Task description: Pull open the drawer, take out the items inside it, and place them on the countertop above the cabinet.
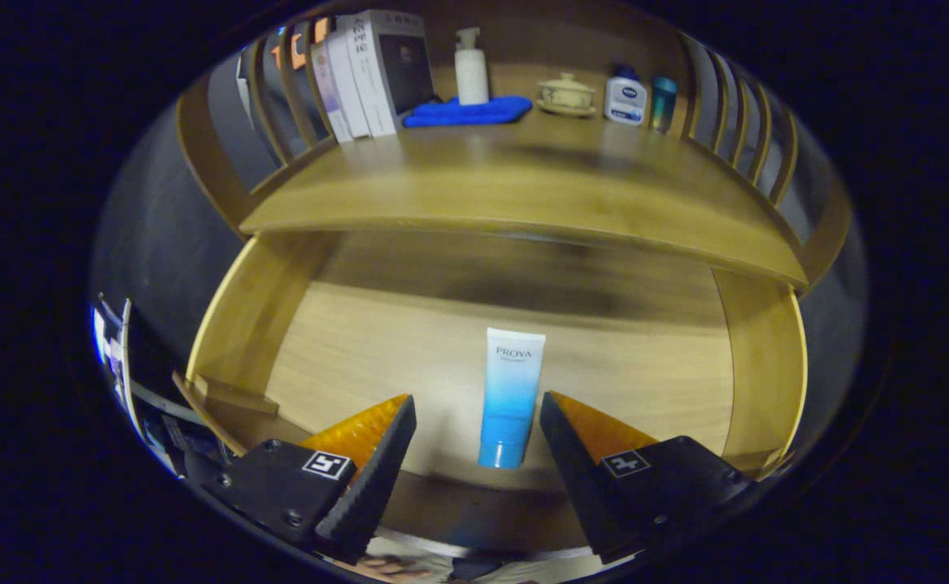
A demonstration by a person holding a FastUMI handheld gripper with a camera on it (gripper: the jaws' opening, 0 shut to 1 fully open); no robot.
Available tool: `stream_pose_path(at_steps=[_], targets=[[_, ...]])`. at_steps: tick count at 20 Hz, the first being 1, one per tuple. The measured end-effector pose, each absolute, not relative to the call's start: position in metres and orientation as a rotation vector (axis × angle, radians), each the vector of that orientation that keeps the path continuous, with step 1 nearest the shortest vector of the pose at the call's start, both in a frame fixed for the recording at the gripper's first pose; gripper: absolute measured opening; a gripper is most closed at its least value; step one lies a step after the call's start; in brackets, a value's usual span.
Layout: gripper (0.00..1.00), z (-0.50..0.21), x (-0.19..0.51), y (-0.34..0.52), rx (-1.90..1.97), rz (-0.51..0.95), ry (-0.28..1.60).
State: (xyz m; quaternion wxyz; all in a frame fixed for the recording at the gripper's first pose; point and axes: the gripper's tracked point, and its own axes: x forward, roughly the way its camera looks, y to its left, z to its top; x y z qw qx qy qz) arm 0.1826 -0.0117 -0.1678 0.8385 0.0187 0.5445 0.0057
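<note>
- While the drawer stands pulled open beneath the worktop, we see the gripper with its fingers spread wide and gripping nothing.
- We find the tube of face cleanser lying flat on the drawer floor, cap toward us, between the two fingers and touching neither.
- We judge the main risk to be a poor closure: the tube is soft and smooth, so a grip low on the cap end could squeeze it forward and out of the fingers.
- We also expect trouble if the fingers descend unevenly, since one tip could nudge the tube askew before the other arrives.
- We note the worktop's front edge overhanging the drawer; a steep lift could knock the tube against it.
- We see a pump bottle, blue cloth, lidded cup and books at the back, so a careless placement might topple them.
</note>
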Motion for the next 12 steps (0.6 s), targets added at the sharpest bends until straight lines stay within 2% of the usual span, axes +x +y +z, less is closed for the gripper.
stream_pose_path(at_steps=[5,7,9,12], targets=[[0.97,-0.194,0.184,-0.021,0.035,-0.042,1.280],[0.93,-0.196,0.188,-0.023,0.043,-0.052,1.295],[0.87,-0.200,0.191,-0.023,0.042,-0.066,1.311],[0.66,-0.208,0.187,-0.024,0.051,-0.081,1.362]])
